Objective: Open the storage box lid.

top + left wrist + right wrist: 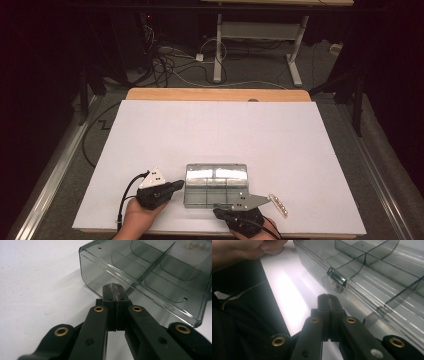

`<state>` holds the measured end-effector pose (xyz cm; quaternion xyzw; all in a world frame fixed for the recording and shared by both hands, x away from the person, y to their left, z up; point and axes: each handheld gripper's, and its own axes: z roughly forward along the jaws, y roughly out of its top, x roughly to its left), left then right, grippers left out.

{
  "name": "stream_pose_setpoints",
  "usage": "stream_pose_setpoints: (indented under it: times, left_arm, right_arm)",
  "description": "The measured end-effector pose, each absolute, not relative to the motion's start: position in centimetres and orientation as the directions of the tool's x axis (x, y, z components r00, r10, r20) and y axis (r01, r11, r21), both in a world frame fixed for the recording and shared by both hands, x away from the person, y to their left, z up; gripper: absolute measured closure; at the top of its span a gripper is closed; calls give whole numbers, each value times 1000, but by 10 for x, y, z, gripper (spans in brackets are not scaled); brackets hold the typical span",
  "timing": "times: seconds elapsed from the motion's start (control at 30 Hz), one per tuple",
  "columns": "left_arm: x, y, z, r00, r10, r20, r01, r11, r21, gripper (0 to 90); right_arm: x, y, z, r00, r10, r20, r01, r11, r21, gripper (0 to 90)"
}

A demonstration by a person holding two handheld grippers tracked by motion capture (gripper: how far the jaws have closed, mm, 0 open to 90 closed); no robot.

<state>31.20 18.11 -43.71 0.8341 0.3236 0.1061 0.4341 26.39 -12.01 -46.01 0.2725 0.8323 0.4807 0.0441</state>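
One clear smoky plastic box with dividers (216, 185) near white table's (220, 130) front edge. Two black grippers: left gripper (115, 288) pressed together, empty, at box's left wall; right gripper (328, 298) likewise, beside one metal latch (336, 280).

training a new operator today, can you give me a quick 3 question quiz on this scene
1. True or false: the left gripper has its jaws spread wide.
2. What is the clear plastic box divided into? A) open compartments B) stacked drawers C) one single space
3. On which side of the box do the small white beads lie in the high view?

Key:
1. False. Its jaws are shut with nothing between them, the tip close to the box's end wall; the right gripper is also shut.
2. A.
3. Near its right front corner, on the white table.
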Motion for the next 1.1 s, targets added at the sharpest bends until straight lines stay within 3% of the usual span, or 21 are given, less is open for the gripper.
stream_pose_setpoints:
  times: [1.1]
  left_arm:
    - [311, 181, -437, 777, 622, -98, 439, -423, 793, 879]
  right_arm:
    - [266, -125, -458, -842, 489, 227, 417, 324, 849, 900]
